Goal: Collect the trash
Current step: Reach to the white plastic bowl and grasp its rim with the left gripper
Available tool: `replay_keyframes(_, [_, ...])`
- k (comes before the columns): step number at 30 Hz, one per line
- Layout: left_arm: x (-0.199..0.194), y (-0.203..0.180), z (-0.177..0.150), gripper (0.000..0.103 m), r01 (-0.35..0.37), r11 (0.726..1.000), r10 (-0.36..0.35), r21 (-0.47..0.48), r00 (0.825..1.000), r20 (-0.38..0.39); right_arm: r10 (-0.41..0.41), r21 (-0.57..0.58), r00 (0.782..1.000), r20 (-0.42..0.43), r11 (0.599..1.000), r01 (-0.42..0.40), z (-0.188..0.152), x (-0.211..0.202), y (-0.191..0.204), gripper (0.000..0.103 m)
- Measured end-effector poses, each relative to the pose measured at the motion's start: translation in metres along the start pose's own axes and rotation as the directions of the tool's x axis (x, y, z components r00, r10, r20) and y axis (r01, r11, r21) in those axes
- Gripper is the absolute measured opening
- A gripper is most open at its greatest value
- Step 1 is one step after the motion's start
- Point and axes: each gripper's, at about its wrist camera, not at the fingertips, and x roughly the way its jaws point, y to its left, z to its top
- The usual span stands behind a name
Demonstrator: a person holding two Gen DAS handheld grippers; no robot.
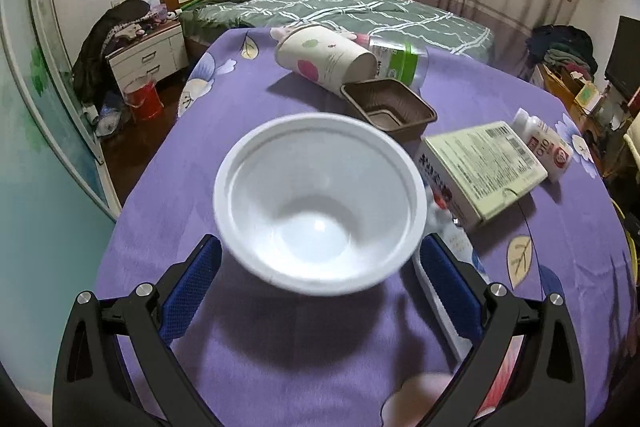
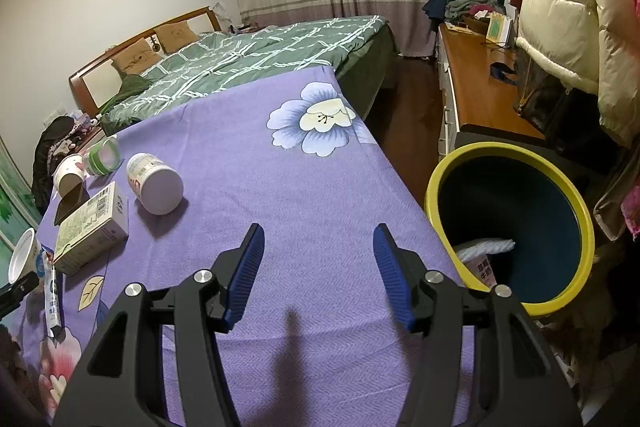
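Two grippers: left gripper [image 1: 320, 259] spread wide around white bowl [image 1: 320, 203], pads apparently not touching; right gripper [image 2: 319, 267] half-open, empty, waiting near bin [image 2: 508, 227].

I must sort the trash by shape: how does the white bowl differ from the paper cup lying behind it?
The white bowl is plain, wide and shallow, with its mouth facing up; the paper cup is printed with pink and green spots, tall and narrow, and lies on its side. The bowl sits between the left claw's fingers; the cup lies farther off. Both are empty.
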Motion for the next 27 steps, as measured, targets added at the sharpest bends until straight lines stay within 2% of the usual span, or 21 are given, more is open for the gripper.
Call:
replay_keyframes(6, [0.011, -0.004, 0.009, 0.095, -0.015, 1.0, 0.015, -0.005, 1.0, 0.017, 0.009, 0.006, 1.0, -0.012, 1.0, -0.009, -0.001, 0.003, 0.0, 0.054])
replay_keyframes(8, [0.015, -0.003, 0.012, 0.09, -0.018, 1.0, 0.018, -0.011, 1.0, 0.01, 0.015, 0.008, 1.0, -0.015, 1.0, -0.015, -0.001, 0.003, -0.002, 0.054])
replay_keyframes(10, [0.019, -0.001, 0.014, 0.079, -0.007, 1.0, 0.007, -0.026, 1.0, 0.002, 0.018, 0.01, 1.0, -0.017, 1.0, -0.018, -0.001, 0.004, -0.003, 0.054])
replay_keyframes(13, [0.02, 0.004, 0.016, 0.079, 0.002, 0.999, -0.002, -0.043, 1.0, 0.007, 0.023, 0.013, 1.0, -0.017, 1.0, -0.023, 0.0, 0.003, -0.003, 0.054])
replay_keyframes(21, [-0.017, -0.009, 0.023, 0.078, 0.013, 1.0, -0.012, -0.009, 0.996, 0.086, 0.016, -0.01, 1.0, 0.022, 1.0, -0.016, -0.001, -0.007, -0.001, 0.054])
replay_keyframes(27, [-0.052, -0.046, 0.026, 0.078, 0.081, 0.994, -0.089, 0.07, 0.989, 0.12, -0.001, 0.001, 0.999, 0.045, 1.0, 0.001, 0.0, -0.029, -0.024, 0.054])
